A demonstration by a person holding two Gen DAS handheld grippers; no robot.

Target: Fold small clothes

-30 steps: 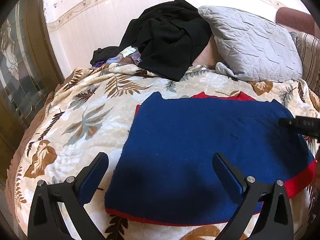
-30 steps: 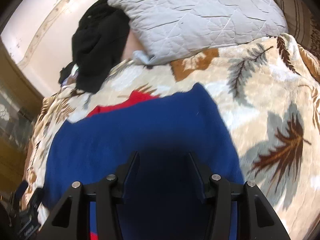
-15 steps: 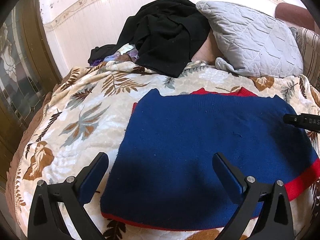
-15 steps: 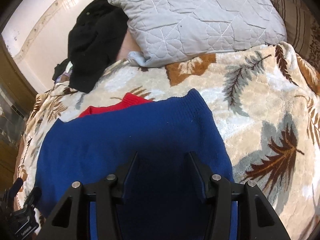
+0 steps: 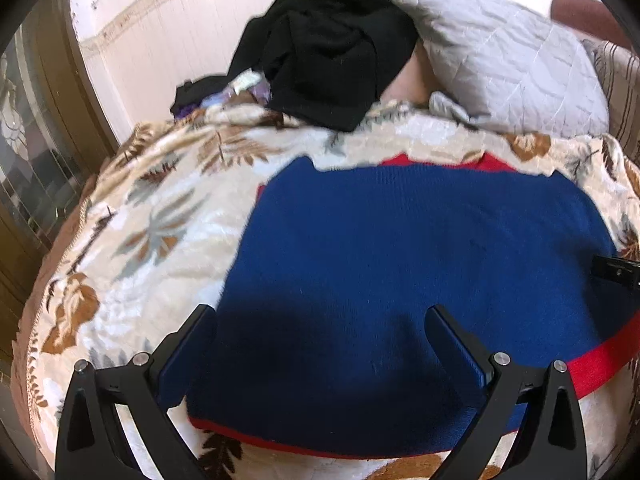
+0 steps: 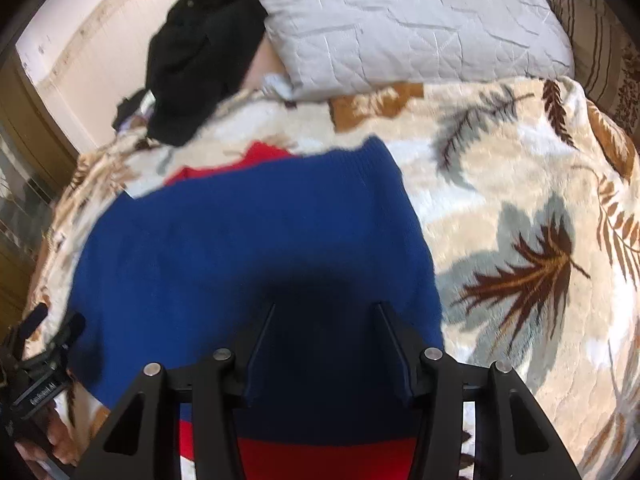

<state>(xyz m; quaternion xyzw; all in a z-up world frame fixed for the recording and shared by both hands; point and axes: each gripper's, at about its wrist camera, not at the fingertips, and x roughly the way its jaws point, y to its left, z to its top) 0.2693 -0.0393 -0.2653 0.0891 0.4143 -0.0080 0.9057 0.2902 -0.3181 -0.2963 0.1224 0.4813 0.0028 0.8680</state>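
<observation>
A blue knit sweater (image 5: pixel 400 260) with a red collar (image 5: pixel 440 161) and a red hem (image 5: pixel 592 368) lies flat on a leaf-patterned blanket (image 5: pixel 160 220). My left gripper (image 5: pixel 320 316) is open wide over the sweater's near left part, with nothing between its fingers. My right gripper (image 6: pixel 326 312) hangs over the sweater (image 6: pixel 240 240) near its right side. Its jaws stand about half apart with only cloth below them, and the red hem (image 6: pixel 320 456) shows beneath. The right gripper's tip (image 5: pixel 616 270) pokes in at the right edge of the left wrist view. The left gripper (image 6: pixel 44 340) shows at the lower left of the right wrist view.
A black garment pile (image 5: pixel 332 48) and a grey quilted pillow (image 5: pixel 512 68) lie at the far side against the wall. A striped cushion (image 6: pixel 592 32) sits far right. A wooden door with glass (image 5: pixel 32 140) stands at the left. Bare blanket (image 6: pixel 520 240) spreads right of the sweater.
The right gripper has drawn back toward the sweater's near right side, so the red hem now shows under it. The left gripper has hardly moved. Neither jaw opening has changed.
</observation>
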